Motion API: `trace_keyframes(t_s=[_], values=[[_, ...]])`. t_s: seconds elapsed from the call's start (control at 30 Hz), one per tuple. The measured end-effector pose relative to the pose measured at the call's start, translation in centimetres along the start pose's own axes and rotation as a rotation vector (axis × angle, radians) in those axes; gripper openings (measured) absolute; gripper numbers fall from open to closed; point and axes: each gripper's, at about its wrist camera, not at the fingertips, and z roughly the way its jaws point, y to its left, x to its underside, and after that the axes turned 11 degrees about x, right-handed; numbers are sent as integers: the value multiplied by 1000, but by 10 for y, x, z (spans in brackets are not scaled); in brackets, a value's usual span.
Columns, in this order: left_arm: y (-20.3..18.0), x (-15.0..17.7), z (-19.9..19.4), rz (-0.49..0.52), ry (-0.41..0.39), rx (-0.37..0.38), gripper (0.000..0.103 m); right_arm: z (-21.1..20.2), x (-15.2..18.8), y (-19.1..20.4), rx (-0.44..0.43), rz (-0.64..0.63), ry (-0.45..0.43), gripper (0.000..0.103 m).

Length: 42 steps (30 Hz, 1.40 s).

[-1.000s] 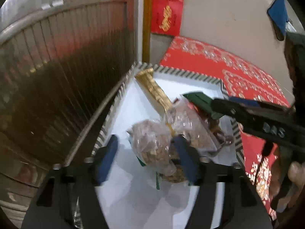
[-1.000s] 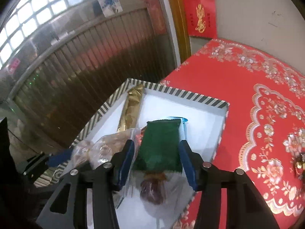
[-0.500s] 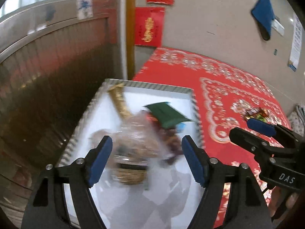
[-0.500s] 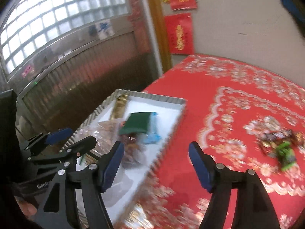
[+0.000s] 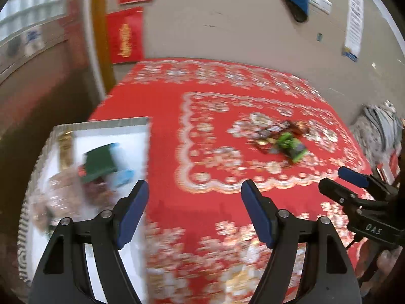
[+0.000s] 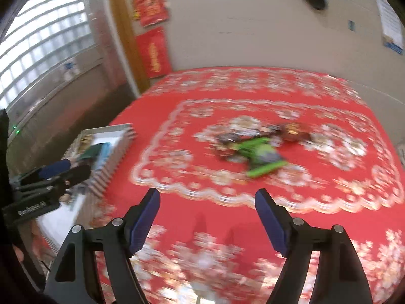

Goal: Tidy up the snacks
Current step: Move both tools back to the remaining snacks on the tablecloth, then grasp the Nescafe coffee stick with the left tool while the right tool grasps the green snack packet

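Heading for the loose snack pile (image 6: 255,149) mid-bench on the red cloth (image 6: 253,202), right of the striped tray (image 5: 148,136) that already holds a green pack (image 5: 100,162) and clear bags. Left tongs (image 5: 195,212) gape, empty; right tongs (image 6: 207,217) have just been opening, nothing between them. We judge the wrappers light, crinkly, slippery, soft inside; we'd pinch the bright green packet (image 6: 263,157) across its flat middle, not the sealed ends.
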Motion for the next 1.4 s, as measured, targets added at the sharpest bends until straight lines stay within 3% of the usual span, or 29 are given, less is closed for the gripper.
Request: trace_keyframes(t_s=[0.2, 0.5, 0.73, 0.87, 1.03, 1.13, 1.3, 1.37, 1.4], values=[[-44, -16, 37, 61, 73, 55, 75, 2, 6, -56, 45, 72, 14, 79], [-83, -56, 102, 124, 182, 82, 75, 16, 4, -95, 57, 125, 41, 79], [-85, -93, 160, 156, 271, 139, 75, 47, -20, -79, -36, -6, 44, 79], [-88, -106, 190, 195, 329, 189, 75, 69, -35, -67, -44, -91, 48, 79], [-95, -111, 221, 233, 388, 224, 75, 95, -45, -55, -60, -161, 57, 79], [-102, -112, 234, 274, 418, 284, 75, 103, -47, -45, -70, -198, 52, 79], [-111, -111, 247, 339, 434, 275, 75, 119, -50, -43, -59, -196, 67, 79], [-113, -110, 249, 356, 440, 271, 75, 125, -50, -44, -63, -189, 75, 76], [-114, -110, 249, 369, 439, 264, 75, 128, -50, -43, -68, -186, 84, 63]])
